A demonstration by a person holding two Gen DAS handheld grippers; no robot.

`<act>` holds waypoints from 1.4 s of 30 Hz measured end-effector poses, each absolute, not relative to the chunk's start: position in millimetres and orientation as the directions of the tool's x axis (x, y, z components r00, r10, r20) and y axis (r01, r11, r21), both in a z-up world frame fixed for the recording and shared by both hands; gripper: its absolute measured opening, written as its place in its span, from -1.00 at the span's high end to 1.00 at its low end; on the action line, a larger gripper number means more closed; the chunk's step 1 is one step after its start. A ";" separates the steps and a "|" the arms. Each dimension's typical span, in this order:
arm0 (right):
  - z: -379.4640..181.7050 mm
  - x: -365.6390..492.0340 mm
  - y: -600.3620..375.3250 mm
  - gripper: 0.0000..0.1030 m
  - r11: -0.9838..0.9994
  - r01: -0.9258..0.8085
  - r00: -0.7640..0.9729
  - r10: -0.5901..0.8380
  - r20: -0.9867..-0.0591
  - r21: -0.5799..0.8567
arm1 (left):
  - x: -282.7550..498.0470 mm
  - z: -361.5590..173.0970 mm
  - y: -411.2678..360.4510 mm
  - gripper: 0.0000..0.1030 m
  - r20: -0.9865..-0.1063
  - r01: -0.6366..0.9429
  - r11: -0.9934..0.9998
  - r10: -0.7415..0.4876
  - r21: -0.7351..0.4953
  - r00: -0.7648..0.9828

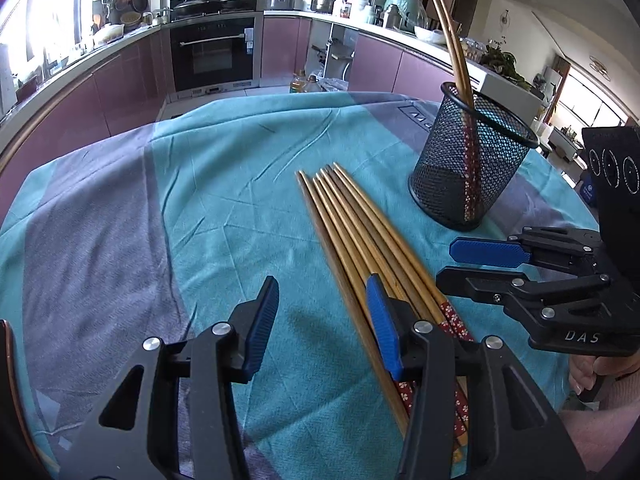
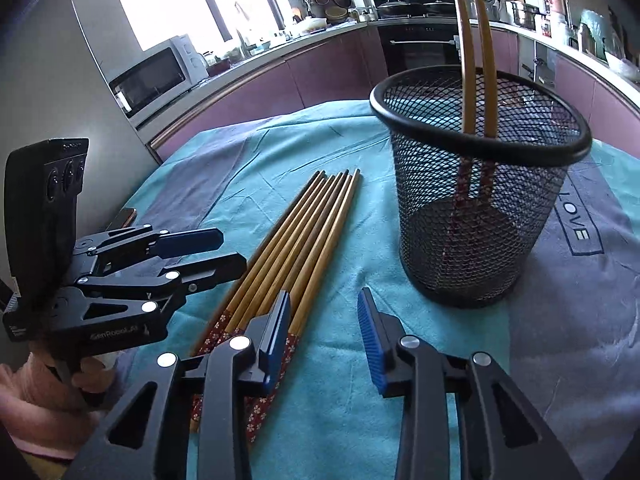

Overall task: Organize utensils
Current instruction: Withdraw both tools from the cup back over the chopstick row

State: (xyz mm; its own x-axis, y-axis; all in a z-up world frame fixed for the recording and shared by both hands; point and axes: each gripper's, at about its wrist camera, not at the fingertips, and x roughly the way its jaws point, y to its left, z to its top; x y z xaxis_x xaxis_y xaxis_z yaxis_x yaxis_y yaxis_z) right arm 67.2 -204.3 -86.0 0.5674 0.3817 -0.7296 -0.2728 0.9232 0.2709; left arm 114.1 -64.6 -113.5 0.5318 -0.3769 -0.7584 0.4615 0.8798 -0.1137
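The bundle of brown bamboo chopsticks (image 1: 360, 236) with red floral ends lies on the table between the empty, spread left gripper (image 1: 324, 320) and right gripper (image 2: 324, 340). Ahead of the right gripper stands the black mesh cup (image 2: 480, 216), two chopsticks upright inside.

Left gripper (image 1: 322, 322) fingers spread apart, empty; right gripper (image 2: 324, 340) likewise, both low, side by side.

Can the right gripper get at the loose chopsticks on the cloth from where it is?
Probably yes: the right gripper is open, the chopsticks lie uncovered under its left finger, and the mesh holder stands off to the right.
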 end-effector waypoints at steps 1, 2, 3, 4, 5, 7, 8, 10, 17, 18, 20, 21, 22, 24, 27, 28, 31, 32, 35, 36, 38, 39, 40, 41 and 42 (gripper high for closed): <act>-86.5 67.4 -202.7 0.35 0.926 -0.272 0.569 0.374 -0.732 0.261 | 114.5 -113.5 -66.5 0.14 -0.761 0.461 0.880 -0.375 -0.113 0.530; -87.2 67.5 -201.4 0.35 0.928 -0.270 0.570 0.368 -0.735 0.255 | 115.0 -113.3 -68.7 0.14 -0.763 0.461 0.880 -0.374 -0.113 0.527; -88.4 68.5 -198.1 0.36 0.931 -0.269 0.572 0.362 -0.736 0.248 | 115.8 -113.9 -70.4 0.15 -0.767 0.460 0.881 -0.371 -0.112 0.524; -89.3 69.1 -197.6 0.36 0.932 -0.268 0.573 0.356 -0.738 0.242 | 116.7 -114.9 -71.2 0.15 -0.769 0.459 0.881 -0.369 -0.112 0.521; -89.9 69.5 -196.3 0.37 0.934 -0.267 0.573 0.352 -0.740 0.238 | 117.3 -115.5 -71.6 0.15 -0.771 0.459 0.881 -0.369 -0.112 0.519; -90.4 70.6 -192.3 0.37 0.938 -0.264 0.577 0.341 -0.742 0.225 | 118.2 -116.4 -73.1 0.16 -0.771 0.461 0.880 -0.369 -0.110 0.520; -90.6 70.7 -191.2 0.38 0.940 -0.263 0.578 0.335 -0.744 0.218 | 118.0 -116.8 -72.7 0.16 -0.771 0.463 0.880 -0.369 -0.110 0.519; -90.6 70.8 -190.6 0.38 0.941 -0.262 0.579 0.329 -0.746 0.212 | 118.6 -117.2 -72.7 0.17 -0.771 0.463 0.879 -0.369 -0.110 0.518; -89.7 70.0 -187.4 0.39 0.953 -0.250 0.587 0.292 -0.755 0.174 | 119.7 -117.6 -72.6 0.18 -0.778 0.465 0.879 -0.362 -0.102 0.513; -89.4 69.6 -188.0 0.39 0.954 -0.247 0.589 0.285 -0.757 0.167 | 119.4 -118.0 -72.5 0.19 -0.779 0.466 0.879 -0.360 -0.100 0.513; -89.7 70.1 -187.8 0.41 0.959 -0.238 0.588 0.268 -0.763 0.153 | 119.6 -117.8 -73.6 0.20 -0.780 0.470 0.877 -0.362 -0.099 0.510; -90.1 70.4 -187.3 0.41 0.959 -0.239 0.586 0.268 -0.764 0.153 | 120.4 -117.5 -74.4 0.20 -0.781 0.470 0.877 -0.362 -0.099 0.509; -90.5 70.7 -186.6 0.41 0.960 -0.238 0.585 0.264 -0.767 0.149 | 120.3 -117.6 -73.9 0.20 -0.781 0.471 0.876 -0.362 -0.100 0.508; -91.6 72.2 -183.2 0.44 0.963 -0.234 0.588 0.250 -0.769 0.134 | 122.2 -117.3 -76.1 0.21 -0.782 0.470 0.878 -0.357 -0.093 0.511; -91.6 75.1 -180.4 0.44 0.964 -0.230 0.589 0.246 -0.770 0.131 | 125.1 -117.5 -78.7 0.28 -0.786 0.470 0.878 -0.351 -0.087 0.509; -91.8 76.1 -179.7 0.44 0.965 -0.228 0.590 0.243 -0.770 0.130 | 126.3 -117.4 -79.4 0.33 -0.788 0.470 0.879 -0.348 -0.085 0.508; -92.1 77.8 -175.5 0.45 0.967 -0.222 0.594 0.234 -0.770 0.123 | 127.7 -116.8 -81.5 0.41 -0.791 0.480 0.874 -0.351 -0.083 0.502; -92.1 77.9 -175.8 0.45 0.968 -0.222 0.595 0.233 -0.769 0.121 | 127.5 -116.8 -81.7 0.41 -0.791 0.482 0.872 -0.349 -0.079 0.503; -92.7 78.8 -170.6 0.46 0.970 -0.217 0.603 0.218 -0.768 0.105 | 128.5 -116.8 -83.2 0.42 -0.792 0.485 0.872 -0.345 -0.071 0.503; -92.8 79.1 -170.9 0.47 0.971 -0.215 0.604 0.216 -0.767 0.103 | 129.7 -117.0 -83.5 0.48 -0.793 0.485 0.871 -0.348 -0.076 0.500; -92.6 80.2 -171.0 0.51 0.972 -0.209 0.605 0.216 -0.767 0.109 | 132.3 -118.0 -83.7 0.52 -0.797 0.478 0.874 -0.350 -0.088 0.492; -92.7 80.5 -171.7 0.53 0.972 -0.205 0.605 0.216 -0.766 0.112 | 133.4 -118.4 -83.6 0.56 -0.798 0.478 0.873 -0.354 -0.096 0.487; -92.8 80.7 -172.5 0.59 0.972 -0.202 0.605 0.217 -0.766 0.117 | 133.9 -118.6 -84.4 0.59 -0.799 0.481 0.871 -0.357 -0.098 0.484; -92.7 80.8 -174.1 0.65 0.972 -0.199 0.605 0.220 -0.765 0.122 | 133.8 -119.1 -84.6 0.60 -0.799 0.481 0.871 -0.356 -0.097 0.484; -92.8 80.8 -175.3 0.72 0.972 -0.196 0.604 0.224 -0.764 0.130 | 133.5 -118.9 -85.2 0.62 -0.800 0.483 0.871 -0.355 -0.095 0.484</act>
State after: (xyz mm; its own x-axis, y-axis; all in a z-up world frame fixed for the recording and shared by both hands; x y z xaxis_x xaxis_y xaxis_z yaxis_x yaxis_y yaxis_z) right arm 80.8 -175.3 -92.8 0.6044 0.2243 -0.7644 -0.1959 0.9719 0.1303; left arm 133.5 -85.2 -118.9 0.4839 -0.3553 -0.7998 0.4828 0.8706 -0.0946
